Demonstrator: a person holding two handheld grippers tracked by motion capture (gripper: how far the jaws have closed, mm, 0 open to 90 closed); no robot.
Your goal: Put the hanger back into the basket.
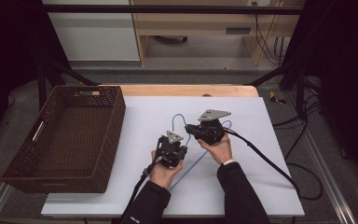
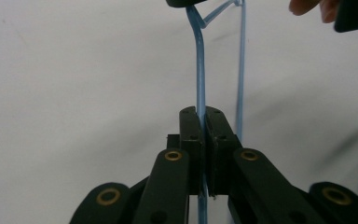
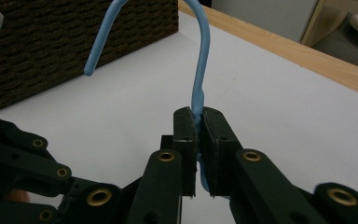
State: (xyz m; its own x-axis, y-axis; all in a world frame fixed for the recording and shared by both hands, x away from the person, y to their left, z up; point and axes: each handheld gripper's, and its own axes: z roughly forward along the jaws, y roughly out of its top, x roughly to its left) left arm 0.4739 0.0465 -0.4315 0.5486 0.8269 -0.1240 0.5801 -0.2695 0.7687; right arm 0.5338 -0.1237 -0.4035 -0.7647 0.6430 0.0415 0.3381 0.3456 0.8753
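A light blue wire hanger point(image 1: 181, 117) lies over the middle of the white board point(image 1: 261, 140). My left gripper point(image 1: 171, 145) is shut on one of the hanger's straight arms point(image 2: 199, 70), the wire running up between its jaws. My right gripper point(image 1: 200, 129) is shut on the twisted neck just below the hook point(image 3: 204, 42), which curves up and over to the left. Both grippers are close together, right one slightly farther from the person. A blue wire section point(image 1: 192, 165) runs below the left hand.
A dark brown woven basket point(image 1: 25, 179) stands at the board's left, empty inside. The wooden table edge point(image 1: 186, 90) lies behind the board. Black cables point(image 1: 265, 161) trail from the grippers to the right and bottom.
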